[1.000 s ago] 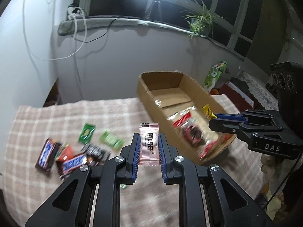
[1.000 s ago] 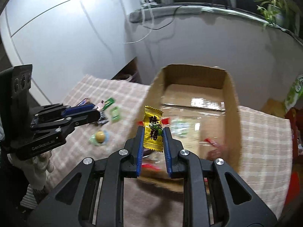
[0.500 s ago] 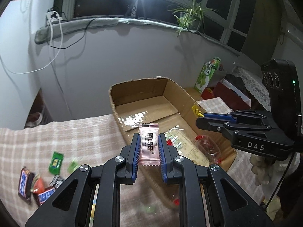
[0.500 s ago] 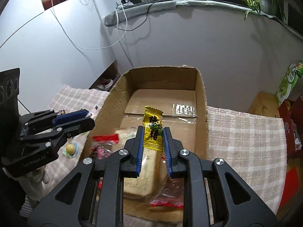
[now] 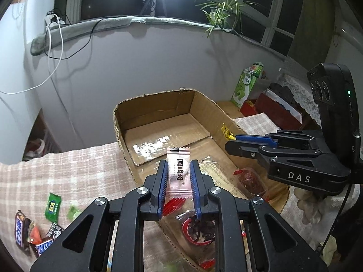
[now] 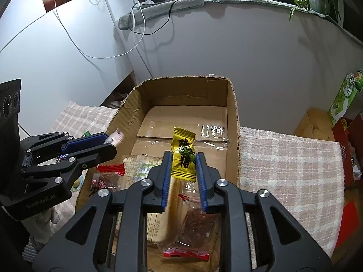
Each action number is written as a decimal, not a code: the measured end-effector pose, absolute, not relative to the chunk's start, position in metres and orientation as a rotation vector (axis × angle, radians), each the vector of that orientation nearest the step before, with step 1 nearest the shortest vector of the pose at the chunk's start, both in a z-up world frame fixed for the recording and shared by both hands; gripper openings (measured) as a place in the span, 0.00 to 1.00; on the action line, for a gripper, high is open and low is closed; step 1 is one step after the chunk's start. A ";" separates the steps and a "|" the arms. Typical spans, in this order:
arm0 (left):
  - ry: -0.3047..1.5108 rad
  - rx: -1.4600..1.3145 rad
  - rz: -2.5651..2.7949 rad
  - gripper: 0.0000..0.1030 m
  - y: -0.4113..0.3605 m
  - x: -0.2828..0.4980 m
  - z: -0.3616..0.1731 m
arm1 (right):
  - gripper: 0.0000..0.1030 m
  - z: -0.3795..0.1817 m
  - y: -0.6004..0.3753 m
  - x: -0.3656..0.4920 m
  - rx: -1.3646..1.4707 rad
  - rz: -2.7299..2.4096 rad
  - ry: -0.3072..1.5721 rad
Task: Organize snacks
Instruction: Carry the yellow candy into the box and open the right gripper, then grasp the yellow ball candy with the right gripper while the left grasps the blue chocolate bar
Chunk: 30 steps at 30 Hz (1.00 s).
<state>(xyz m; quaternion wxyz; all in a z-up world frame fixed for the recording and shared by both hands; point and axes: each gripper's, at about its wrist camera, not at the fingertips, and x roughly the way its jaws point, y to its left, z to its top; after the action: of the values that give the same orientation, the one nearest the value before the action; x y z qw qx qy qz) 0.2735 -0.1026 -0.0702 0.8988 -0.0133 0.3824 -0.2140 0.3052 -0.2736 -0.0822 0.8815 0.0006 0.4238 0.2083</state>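
An open cardboard box (image 5: 118, 122) (image 6: 232, 117) stands on the checked cloth, with several snack packets in its near end. My left gripper (image 5: 178, 165) hangs over the box's near left edge, shut on a pink-and-white candy packet (image 5: 179, 176). In the right wrist view the left gripper (image 6: 111, 145) reaches in from the left with the packet's tip (image 6: 116, 137) sticking out. My right gripper (image 6: 183, 158) is over the box's inside and its jaws are opening. A yellow candy (image 6: 182, 145) stands between its pads, which no longer pinch it. The left wrist view shows the right gripper (image 5: 229, 140) at the box's right wall.
Loose snacks lie on the cloth at the left: a green candy (image 5: 52, 206) and chocolate bars (image 5: 19, 229). A red-and-clear packet (image 5: 249, 179) lies in the box. A green carton (image 5: 247, 83) and red boxes stand beyond the right edge. Checked cloth (image 6: 283, 158) lies right of the box.
Both grippers have moved from the cloth side to over the box, each carrying its candy. The right gripper's jaws have spread apart around the yellow candy.
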 end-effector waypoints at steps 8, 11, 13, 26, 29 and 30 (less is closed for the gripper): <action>0.798 -0.026 -0.432 0.32 -0.104 0.271 -0.070 | 0.55 -0.074 -0.275 0.299 -0.003 0.406 0.854; 0.794 -0.031 -0.431 0.32 -0.102 0.270 -0.069 | 0.55 -0.072 -0.275 0.297 -0.003 0.405 0.854; 0.793 -0.033 -0.431 0.32 -0.101 0.268 -0.068 | 0.55 -0.069 -0.274 0.295 -0.006 0.404 0.851; 0.755 -0.076 -0.414 0.32 -0.070 0.239 -0.048 | 0.55 -0.037 -0.242 0.249 -0.042 0.454 0.812; 0.741 -0.091 -0.396 0.32 -0.053 0.229 -0.043 | 0.55 -0.031 -0.227 0.235 -0.057 0.481 0.803; 0.735 -0.098 -0.388 0.32 -0.046 0.226 -0.041 | 0.55 -0.030 -0.222 0.231 -0.061 0.489 0.802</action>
<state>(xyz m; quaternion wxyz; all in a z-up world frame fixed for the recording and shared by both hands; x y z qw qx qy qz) 0.2258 -0.0465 -0.0409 0.9137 -0.0476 0.3568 -0.1886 0.2313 -0.2224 -0.0300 0.8913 -0.0292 0.3865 0.2354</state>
